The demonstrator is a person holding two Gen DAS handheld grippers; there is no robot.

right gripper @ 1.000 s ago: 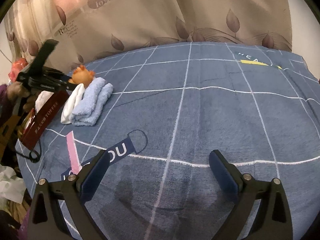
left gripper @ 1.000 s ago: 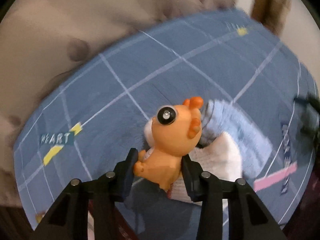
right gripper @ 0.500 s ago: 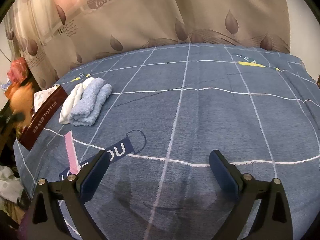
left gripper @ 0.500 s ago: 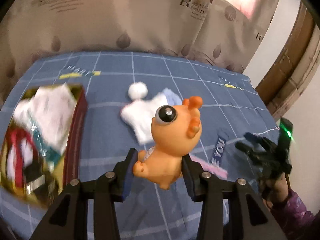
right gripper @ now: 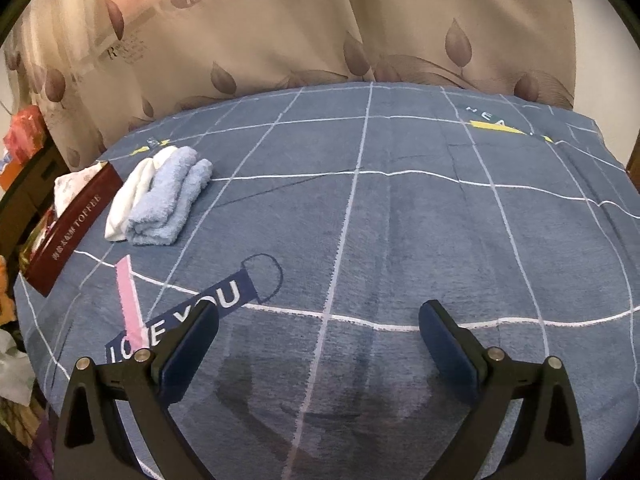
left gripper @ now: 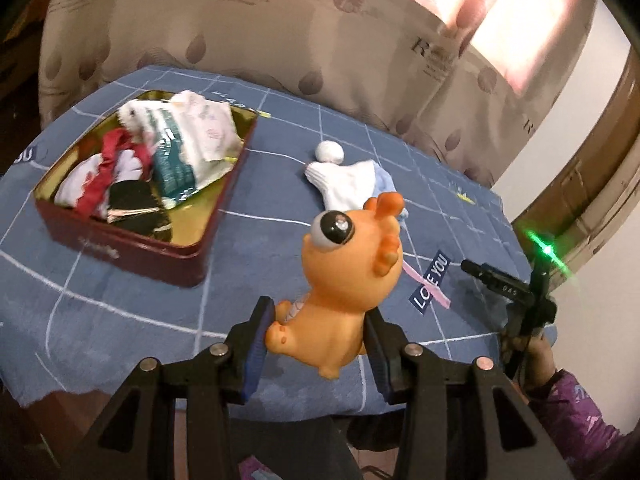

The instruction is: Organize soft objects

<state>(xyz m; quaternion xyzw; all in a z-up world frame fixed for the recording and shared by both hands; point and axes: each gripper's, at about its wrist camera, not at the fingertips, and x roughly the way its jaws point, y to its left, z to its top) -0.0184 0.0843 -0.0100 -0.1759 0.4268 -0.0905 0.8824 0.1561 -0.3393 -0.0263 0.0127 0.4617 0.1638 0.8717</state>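
My left gripper [left gripper: 318, 338] is shut on an orange big-eyed toy [left gripper: 344, 280], held in the air above the near edge of the blue bedspread. To the left lies a dark red tin [left gripper: 132, 246] with a gold inside, filled with socks, cloths and a packet. A white sock with a pompom [left gripper: 344, 178] and a folded light-blue towel [right gripper: 170, 198] lie side by side beyond the toy. In the right wrist view the white sock [right gripper: 130, 196] and the tin [right gripper: 74, 228] are at far left. My right gripper [right gripper: 318, 330] hovers open over bare bedspread, also visible at far right [left gripper: 508, 286].
A beige leaf-print curtain [right gripper: 320, 24] hangs behind the bed. A person's hand in a purple sleeve [left gripper: 568, 412] holds the right gripper at the bed's right edge. A wooden door frame [left gripper: 600, 184] stands at right. Clutter [right gripper: 16, 148] lies off the bed's left side.
My left gripper carried the orange toy away from the sock and towel, rolling and pulling back, so the tin has come into its view at left. The right gripper stayed still and open.
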